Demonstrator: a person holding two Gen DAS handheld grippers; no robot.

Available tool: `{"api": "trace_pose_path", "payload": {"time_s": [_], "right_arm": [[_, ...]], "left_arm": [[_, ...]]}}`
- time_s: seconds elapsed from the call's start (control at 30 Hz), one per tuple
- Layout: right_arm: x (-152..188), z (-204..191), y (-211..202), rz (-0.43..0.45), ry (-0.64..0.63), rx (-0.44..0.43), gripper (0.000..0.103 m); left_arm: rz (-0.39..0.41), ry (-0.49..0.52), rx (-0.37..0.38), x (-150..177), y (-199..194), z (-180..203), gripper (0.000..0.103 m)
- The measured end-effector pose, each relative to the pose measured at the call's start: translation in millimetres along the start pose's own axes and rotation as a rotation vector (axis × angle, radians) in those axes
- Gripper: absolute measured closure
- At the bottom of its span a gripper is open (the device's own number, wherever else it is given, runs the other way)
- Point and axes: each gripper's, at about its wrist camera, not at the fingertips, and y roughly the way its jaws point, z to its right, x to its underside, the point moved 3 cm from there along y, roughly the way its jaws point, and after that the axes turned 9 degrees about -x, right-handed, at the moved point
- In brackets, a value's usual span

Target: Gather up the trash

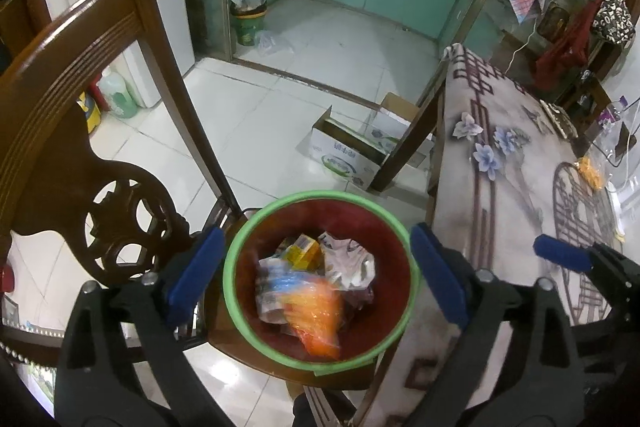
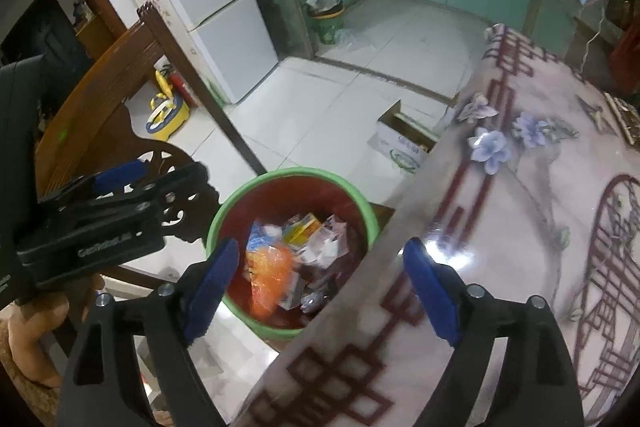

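A carved wooden chair (image 1: pixel 80 131) stands at the left. The left gripper (image 1: pixel 316 267) and right gripper (image 2: pixel 320 291) both gape wide and empty above the green-rimmed bin (image 1: pixel 236 259), where the orange wrapper (image 1: pixel 320 311) lies among crumpled trash. The patterned table (image 1: pixel 520 187) is just beside the bin, on the right.

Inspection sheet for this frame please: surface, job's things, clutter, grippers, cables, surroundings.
Surface: table with a flowered cloth, mostly bare near the grippers.
Job's things: green-rimmed bin holding wrappers, an orange bag on top.
Clutter: open carton on the floor; yellow item on the table's far side.
Grippers: left gripper open above the bin, nothing held; right gripper open, nothing held.
Cables: white cord beyond the table.
Surroundings: chair, fridge, kitchen bin.
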Motion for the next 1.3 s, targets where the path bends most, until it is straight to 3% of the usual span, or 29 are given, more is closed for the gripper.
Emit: {"api": "trace_pose_path", "payload": {"time_s": [0.27,0.47,0.57,0.63,0.73,0.77,0.83,0.9,0.93,1.0,1.17,1.3], "right_arm": [[22.7,39.8,-61.8,0.120,0.054,0.057,0.009],[49.4,78.9,-125.1,0.209,0.067,0.084,0.007],[64.4,93.3,-170.2,0.309,0.022,0.107,0.007],[73.3,102.0,-201.2,0.408,0.000,0.122,0.007],[91.6,112.8,-259.6,0.658,-0.031,0.170,0.007],[99.8,116.7,-283.2,0.772,-0.039,0.228,0.007],[112.2,124.5,-306.7,0.886,-0.023,0.346,0.007],[122.0,133.5,-317.4,0.901,0.008,0.403,0.006],[122.9,139.3,-319.4,0.867,0.011,0.409,0.006],[123.8,149.1,-321.0,0.805,0.034,0.405,0.006],[128.2,157.6,-323.6,0.758,0.052,0.374,0.006],[133.8,160.3,-321.8,0.725,0.031,0.381,0.006]], "left_arm": [[0.067,0.012,-0.003,9.0,-43.6,34.2,0.005],[0.136,0.024,0.015,29.2,-88.3,96.3,0.005],[0.211,0.014,0.028,37.1,-112.7,127.0,0.005],[0.286,-0.003,0.048,40.8,-134.9,149.8,0.005],[0.369,-0.020,0.081,45.0,-166.7,180.2,0.005],[0.396,-0.027,0.069,45.5,-177.2,189.4,0.005],[0.443,-0.045,0.035,46.6,-193.5,201.6,0.005],[0.490,-0.064,-0.010,48.3,-209.4,214.9,0.005],[0.516,-0.067,-0.027,50.1,-217.1,221.8,0.005],[0.556,-0.058,0.001,54.1,-229.2,232.8,0.005],[0.532,-0.063,0.077,56.4,-239.7,248.1,0.005],[0.529,-0.057,0.007,58.0,-240.5,257.3,0.005]]}}
